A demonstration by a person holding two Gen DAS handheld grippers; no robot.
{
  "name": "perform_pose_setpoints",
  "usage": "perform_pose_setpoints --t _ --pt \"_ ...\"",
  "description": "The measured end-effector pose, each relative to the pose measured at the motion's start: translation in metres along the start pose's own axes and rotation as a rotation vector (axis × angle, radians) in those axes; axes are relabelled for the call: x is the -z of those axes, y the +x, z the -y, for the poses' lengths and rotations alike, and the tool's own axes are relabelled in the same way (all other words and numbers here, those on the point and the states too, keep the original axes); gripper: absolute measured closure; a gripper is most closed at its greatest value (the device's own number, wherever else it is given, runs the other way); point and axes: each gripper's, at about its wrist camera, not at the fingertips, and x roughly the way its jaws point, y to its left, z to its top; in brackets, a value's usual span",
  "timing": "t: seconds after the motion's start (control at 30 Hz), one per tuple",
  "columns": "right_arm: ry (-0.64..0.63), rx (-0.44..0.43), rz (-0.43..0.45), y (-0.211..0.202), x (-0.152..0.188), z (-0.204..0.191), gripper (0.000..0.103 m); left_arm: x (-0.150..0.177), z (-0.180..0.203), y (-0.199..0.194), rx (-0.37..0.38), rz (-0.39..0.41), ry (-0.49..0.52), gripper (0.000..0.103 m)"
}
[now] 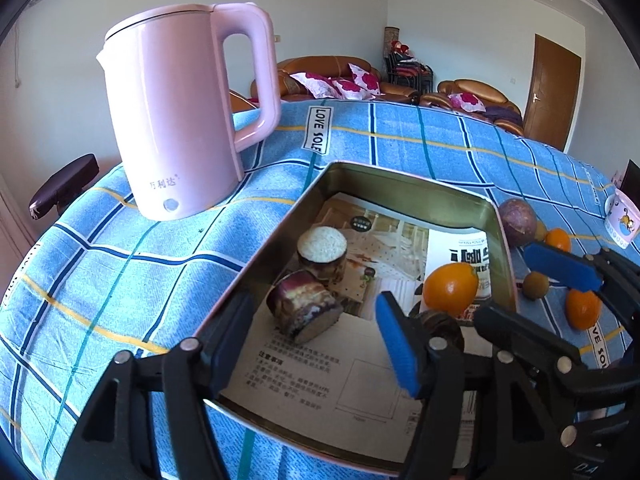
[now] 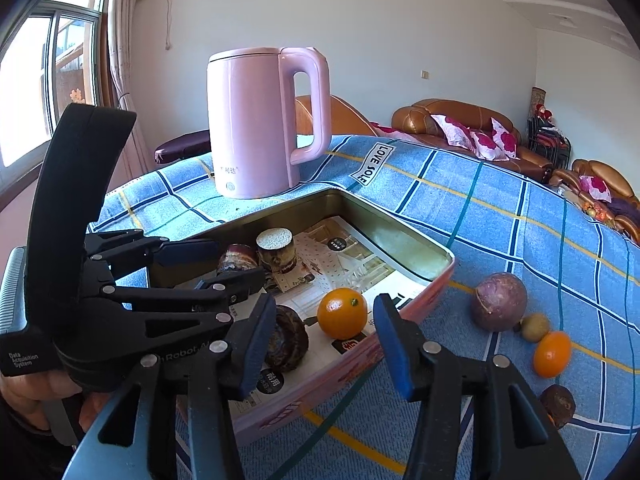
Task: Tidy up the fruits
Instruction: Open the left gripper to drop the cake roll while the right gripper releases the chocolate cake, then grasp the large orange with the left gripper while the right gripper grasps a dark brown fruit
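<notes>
Right wrist view: right gripper (image 2: 324, 344) hangs over the near rim of the tin tray (image 2: 436, 280), jaws wide, nothing between them. Orange (image 2: 342, 313) sits in the tray just beyond the gap. A dark round fruit (image 2: 286, 338) lies at its 9 o'clock, close behind the left pad. Two cut sugarcane pieces (image 2: 276, 254) stand near the tray's far side, toward 11 o'clock. The paper liner (image 2: 360, 264) looks loose.

Left gripper (image 2: 192, 264) hovers over the tray's left part, jaws wide, holding nothing; from its own camera the left gripper (image 1: 316, 344) looks down onto the paper.

Outside the tray on the blue checked cloth (image 2: 520, 216), at 3 o'clock: purple passion fruit (image 2: 498, 302), a small brownish fruit (image 2: 535, 326) touching it or nearly so, a second orange (image 2: 552, 354), and a dark fruit (image 2: 558, 400) nearer. Pink kettle (image 2: 264, 124) stands beyond the tray at 12 o'clock.

Risks, as I judge them:
- Round fruits on soft cloth; a glancing pad could send one rolling off.
- Both grippers crowd one tray; a collision seems possible.
- Dropping fruit could scatter the orange or tip the sugarcane.
- Snagging the rim may slide the tray toward the kettle.
</notes>
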Motion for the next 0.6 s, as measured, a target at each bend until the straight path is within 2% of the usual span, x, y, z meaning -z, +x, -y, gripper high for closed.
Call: perform_pose_setpoints --t 0.03,0.1,0.17,0.27,0.3,0.33,0.4,0.6 --pt "0.009 0.010 0.006 -0.001 0.000 0.002 0.037 0.000 -0.001 -0.001 0.006 0.003 -0.005 0.028" --pt "0.024 -0.001 0.038 -0.008 0.001 0.005 0.036 0.000 0.000 -0.001 0.013 0.001 0.000 0.023" --pt "0.036 0.006 0.068 -0.017 0.004 0.010 0.032 0.000 0.003 -0.002 0.006 0.003 0.010 0.022" --pt "0.018 0.058 0.067 -0.028 0.011 0.020 0.032 0.000 0.003 -0.008 0.001 0.031 0.006 0.022" --pt "0.020 0.085 0.061 -0.032 0.014 0.027 0.032 0.001 0.003 -0.012 -0.003 0.052 -0.002 0.018" --pt "0.030 0.110 0.054 -0.037 0.017 0.035 0.032 0.001 0.004 -0.017 -0.009 0.075 -0.012 0.010" --pt "0.072 0.157 0.048 -0.049 0.023 0.056 0.032 0.002 0.007 -0.027 -0.014 0.115 -0.028 0.003" --pt "0.189 0.258 0.020 -0.082 0.049 0.107 0.032 -0.001 0.030 -0.048 0.025 0.168 -0.019 0.003"
